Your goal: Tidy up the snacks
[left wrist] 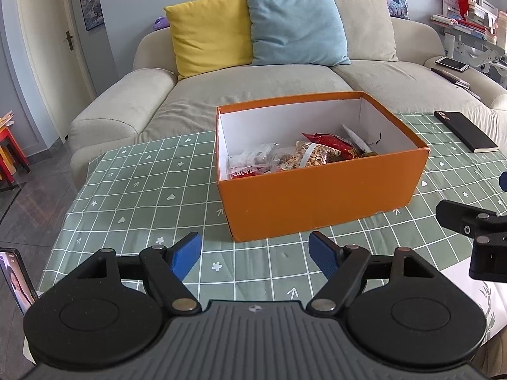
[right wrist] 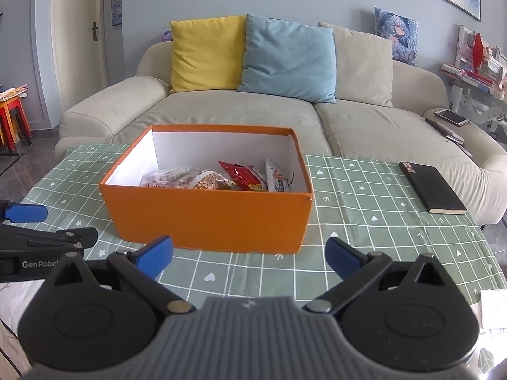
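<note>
Left gripper, black with blue finger pads, jaws spread wide, nothing between them, hovering over green grid-patterned tablecloth. Open orange cardboard box, white inside, just ahead on cloth. Snack packets piled in box: red foil bag, tan printed bag, clear packets. Part of right gripper at right edge, state unclear. Black notebook far right on cloth. Beige sofa behind with yellow cushion, blue cushion, beige cushion. Phone with lit screen at lower left.
</note>
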A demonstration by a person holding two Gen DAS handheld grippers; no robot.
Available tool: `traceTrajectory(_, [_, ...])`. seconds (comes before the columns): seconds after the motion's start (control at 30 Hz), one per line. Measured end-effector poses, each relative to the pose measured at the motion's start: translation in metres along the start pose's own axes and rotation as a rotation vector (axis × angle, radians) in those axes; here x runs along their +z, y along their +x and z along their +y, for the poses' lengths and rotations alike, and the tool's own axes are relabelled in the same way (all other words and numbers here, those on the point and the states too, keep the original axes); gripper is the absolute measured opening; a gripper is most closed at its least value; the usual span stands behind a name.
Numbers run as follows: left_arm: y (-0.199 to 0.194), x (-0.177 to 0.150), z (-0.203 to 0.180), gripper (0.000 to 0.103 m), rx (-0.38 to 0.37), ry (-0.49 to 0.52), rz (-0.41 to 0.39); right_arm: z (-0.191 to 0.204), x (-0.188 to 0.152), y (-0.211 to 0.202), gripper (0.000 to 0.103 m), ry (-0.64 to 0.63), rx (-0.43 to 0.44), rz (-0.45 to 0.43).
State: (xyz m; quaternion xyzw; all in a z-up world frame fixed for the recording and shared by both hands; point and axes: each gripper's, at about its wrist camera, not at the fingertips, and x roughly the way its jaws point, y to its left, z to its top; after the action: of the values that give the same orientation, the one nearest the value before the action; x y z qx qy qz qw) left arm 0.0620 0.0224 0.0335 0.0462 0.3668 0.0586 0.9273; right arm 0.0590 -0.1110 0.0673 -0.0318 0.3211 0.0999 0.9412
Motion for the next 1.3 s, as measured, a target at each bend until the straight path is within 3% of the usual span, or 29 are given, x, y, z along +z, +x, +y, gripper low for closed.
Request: traceTrajectory(1.3, [-0.0024, 0.0005, 0.0038, 0.09, -0.005, -0.027, -0.003, -0.0009, -0.0007, 0.0026, 0.099, -0.015, -0.007, 0.004])
